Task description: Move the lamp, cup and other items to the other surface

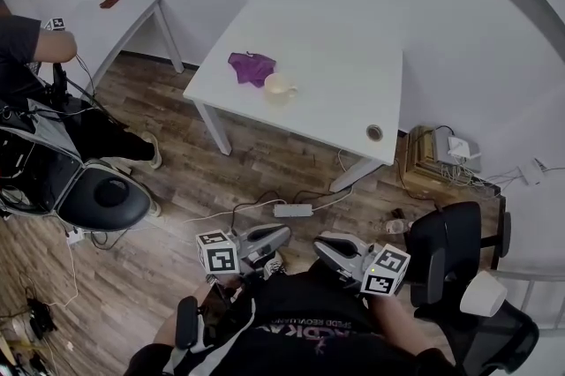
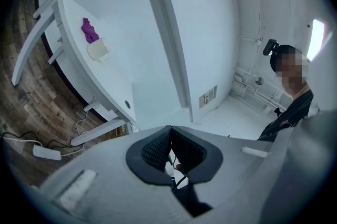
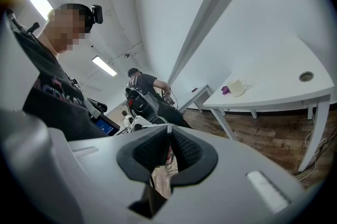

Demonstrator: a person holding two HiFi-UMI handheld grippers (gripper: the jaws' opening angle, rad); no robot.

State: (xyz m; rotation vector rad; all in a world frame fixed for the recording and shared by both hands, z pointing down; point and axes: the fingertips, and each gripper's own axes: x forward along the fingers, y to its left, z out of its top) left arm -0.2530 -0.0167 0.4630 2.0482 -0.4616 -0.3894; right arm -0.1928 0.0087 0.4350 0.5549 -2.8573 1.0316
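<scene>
Cream handled cup (image 1: pixel 279 86) stands on a white rectangular table (image 1: pixel 340 92), just beside a crumpled purple cloth (image 1: pixel 251 66); its contents are too small to see. Left gripper (image 1: pixel 282 233) and right gripper (image 1: pixel 320 244), well apart from it, are pressed together, empty.

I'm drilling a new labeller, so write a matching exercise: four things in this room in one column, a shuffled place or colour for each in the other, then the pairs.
Things:
1. cloth
2. cup
3. power strip
4. cable hole

Descriptions:
A. lies on the wood floor
B. cream, stands right beside the cloth
C. purple
D. set into a corner of the big table

Pairs: 1-C, 2-B, 3-A, 4-D
</scene>
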